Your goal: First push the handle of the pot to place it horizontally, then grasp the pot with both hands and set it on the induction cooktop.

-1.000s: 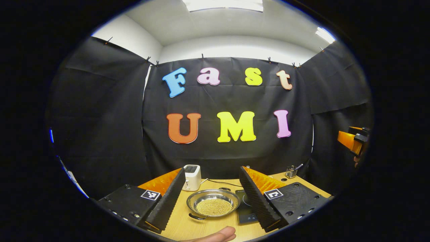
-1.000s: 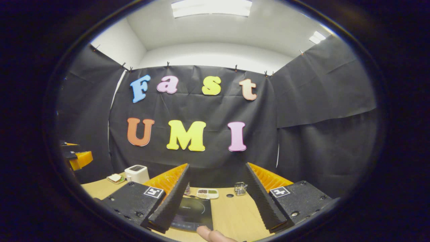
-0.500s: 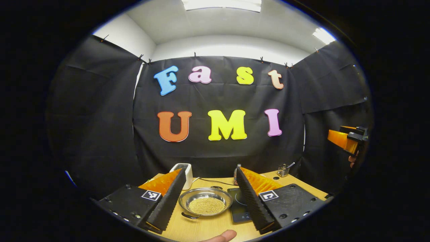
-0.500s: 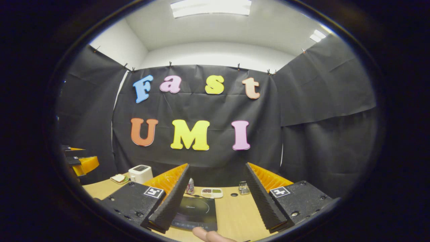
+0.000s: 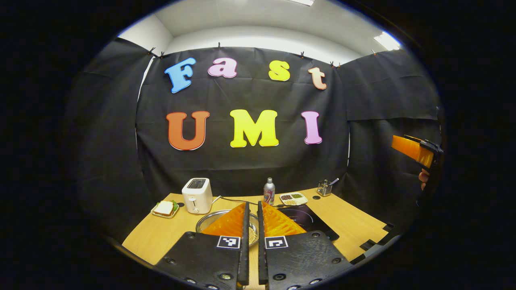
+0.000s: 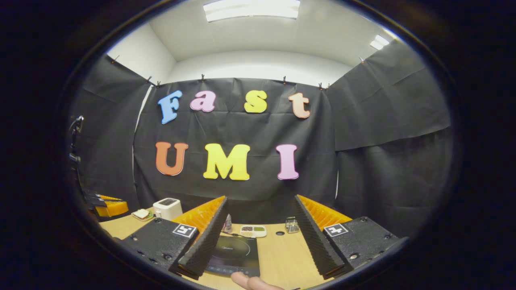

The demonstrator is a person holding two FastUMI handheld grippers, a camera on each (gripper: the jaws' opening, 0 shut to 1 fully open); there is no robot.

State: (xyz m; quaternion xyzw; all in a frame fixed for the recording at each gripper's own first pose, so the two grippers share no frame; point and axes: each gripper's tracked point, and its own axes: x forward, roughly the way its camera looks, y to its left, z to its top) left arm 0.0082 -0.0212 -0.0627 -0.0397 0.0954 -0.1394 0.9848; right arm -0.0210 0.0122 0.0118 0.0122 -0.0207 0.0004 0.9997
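The left gripper [image 5: 250,211], fingers nearly closed on nothing, hangs just above and before the steel pot [image 5: 209,222], the nearer hand for the handle push; the right gripper [image 6: 260,225] gapes empty over the induction cooktop [image 6: 234,253]

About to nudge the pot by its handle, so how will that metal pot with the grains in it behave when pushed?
The pot is shallow and wide, so it will probably slide rather than tip. Its smooth metal on the wooden table may let it spin. The loose grains could shift.

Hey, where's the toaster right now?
In the left gripper view, the toaster stands at the table's far left, between the sandwich plate and the pot.
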